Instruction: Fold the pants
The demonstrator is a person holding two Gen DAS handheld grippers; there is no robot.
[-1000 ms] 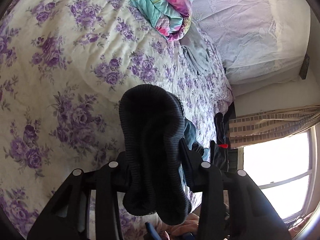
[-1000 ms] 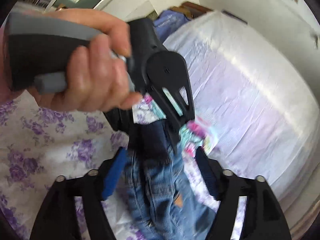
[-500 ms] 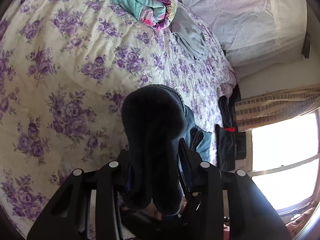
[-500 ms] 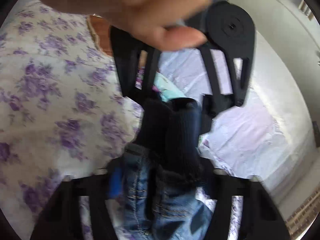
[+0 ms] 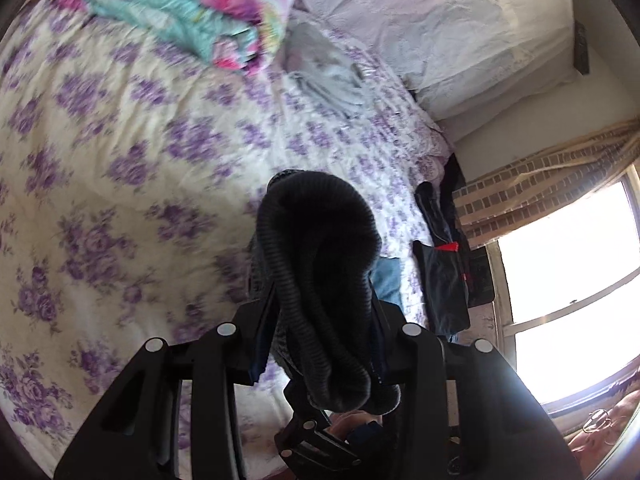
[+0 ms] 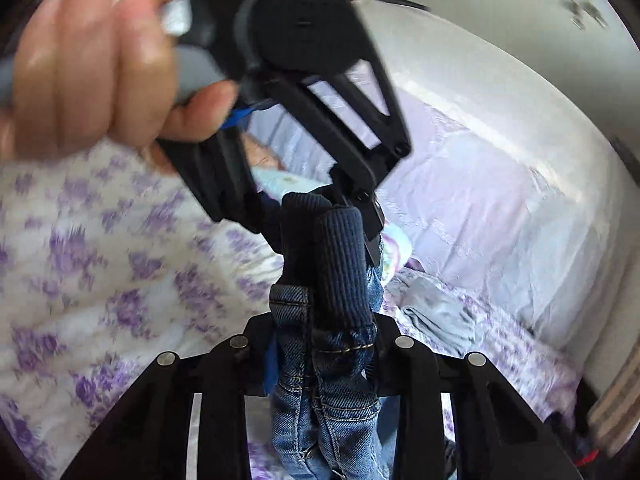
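Since the last frame your left hand (image 6: 92, 68) has swung from straight above the right camera to its upper left, and the left gripper (image 6: 320, 216) now comes down at a slant onto the fabric. Your left gripper (image 5: 320, 320) is clamped on the dark ribbed waistband (image 5: 320, 280) of the pants (image 6: 320, 392), which bulges up between its fingers and hangs over them. Your right gripper (image 6: 320, 344) is closed on the same bunched end, where the ribbed band meets blue denim; the denim hangs down below it. Both grippers sit close together, holding the pants up above the bed (image 5: 120, 160) with its purple-flowered sheet. A folded teal and pink blanket (image 5: 208, 12) and a grey cloth (image 5: 332, 76) lie near the pale pillows (image 5: 440, 20) at the head of the bed. Both views are motion-blurred.
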